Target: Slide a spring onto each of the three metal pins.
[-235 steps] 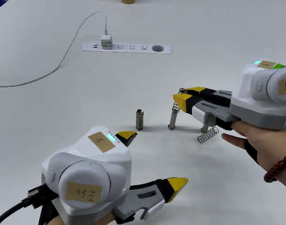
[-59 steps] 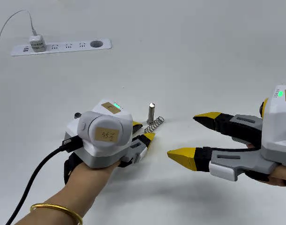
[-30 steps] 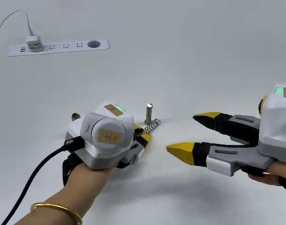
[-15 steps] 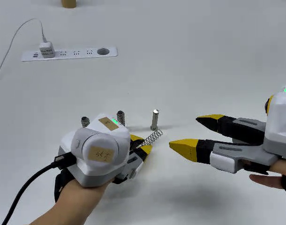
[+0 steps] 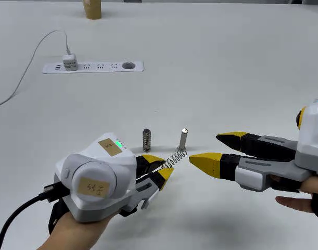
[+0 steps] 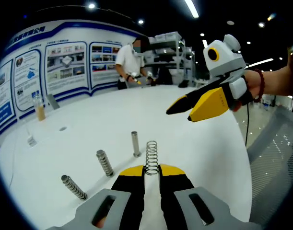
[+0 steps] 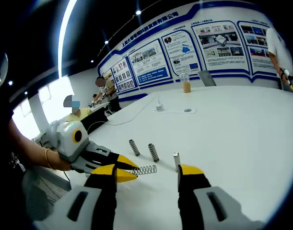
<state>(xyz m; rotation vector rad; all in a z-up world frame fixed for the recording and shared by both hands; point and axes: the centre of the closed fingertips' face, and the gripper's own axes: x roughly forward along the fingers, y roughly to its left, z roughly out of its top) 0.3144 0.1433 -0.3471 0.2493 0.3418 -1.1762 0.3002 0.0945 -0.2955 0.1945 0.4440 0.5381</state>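
Observation:
My left gripper (image 5: 160, 170) is shut on one end of a loose spring (image 5: 174, 157), which sticks out level towards the bare metal pin (image 5: 183, 138). The spring's free end lies just in front of that pin's lower part. In the left gripper view the spring (image 6: 151, 155) stands between my yellow tips (image 6: 151, 169), with the bare pin (image 6: 134, 143) just beyond. Two pins carry springs (image 6: 104, 162) (image 6: 72, 186); one spring-covered pin (image 5: 147, 139) stands left of the bare pin. My right gripper (image 5: 205, 148) hovers open to the right of the pin, with nothing between its fingers (image 7: 148, 173).
A white power strip (image 5: 93, 66) with a plugged charger and cable lies at the back left. A paper cup (image 5: 92, 8) stands at the far edge. Several people stand or sit at other tables in the background. The white tabletop (image 5: 242, 78) stretches out around the pins.
The left gripper has lifted the spring off the table and brought its free end up against the bare pin. The right gripper stays open nearby. The head camera has shifted.

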